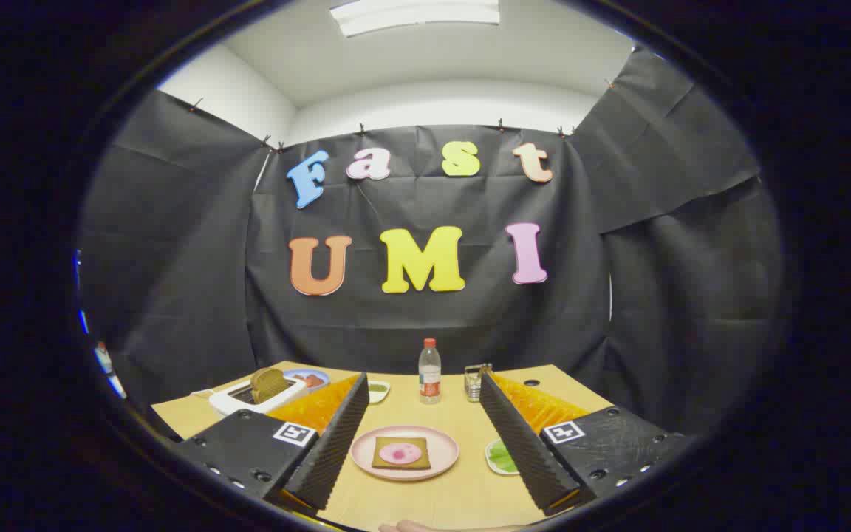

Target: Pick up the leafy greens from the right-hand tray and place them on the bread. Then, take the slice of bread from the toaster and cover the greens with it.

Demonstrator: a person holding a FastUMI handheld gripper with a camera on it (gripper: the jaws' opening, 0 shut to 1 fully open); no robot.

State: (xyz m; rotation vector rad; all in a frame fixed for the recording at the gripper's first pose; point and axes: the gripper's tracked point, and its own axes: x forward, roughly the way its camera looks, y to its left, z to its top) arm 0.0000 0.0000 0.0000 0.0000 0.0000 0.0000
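Nothing done yet: gripper (425, 443) fingers apart and empty above the surface (440, 502), greens (501, 456) on right-hand tray, bread (401, 452) bare between them, 2nd slice (269, 384) in toaster (255, 399).

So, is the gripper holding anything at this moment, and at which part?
Nothing is held. The gripper is open, its fingers apart on either side of the pink plate; the leafy greens lie untouched beside the plate.
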